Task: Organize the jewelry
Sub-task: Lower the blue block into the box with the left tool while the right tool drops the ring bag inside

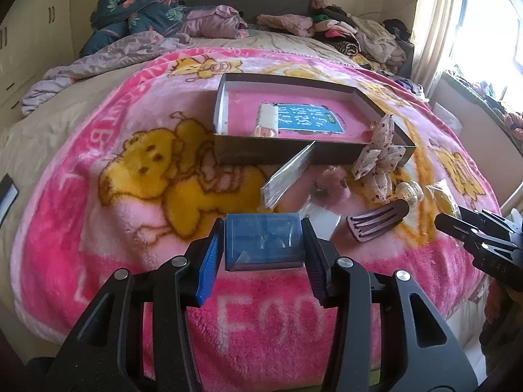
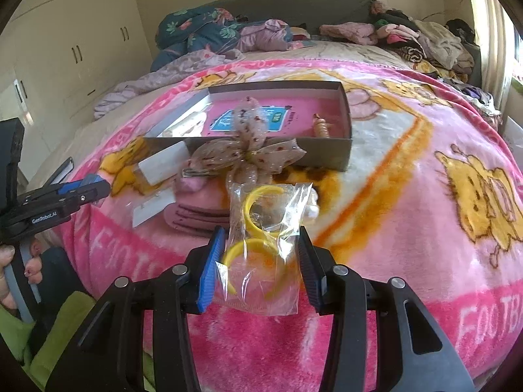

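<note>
L tongs (image 1: pixel 263 245) clamped on clear blue case (image 1: pixel 264 241), above pink blanket (image 1: pixel 98 228). R tongs (image 2: pixel 261 258) part-open w/ bag of yellow rings (image 2: pixel 261 248) btwn pads, grip unclear. Open box (image 1: pixel 294 155) at 12 o'clock; bow clip (image 2: pixel 246 153) against its front wall.

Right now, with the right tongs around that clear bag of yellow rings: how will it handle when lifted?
The clear bag looks thin and crinkled, so it will probably sag and feel slippery. The yellow rings look rigid and may slide around inside. It is likely light. The right tongs should probably pinch a ring, not film alone.
</note>
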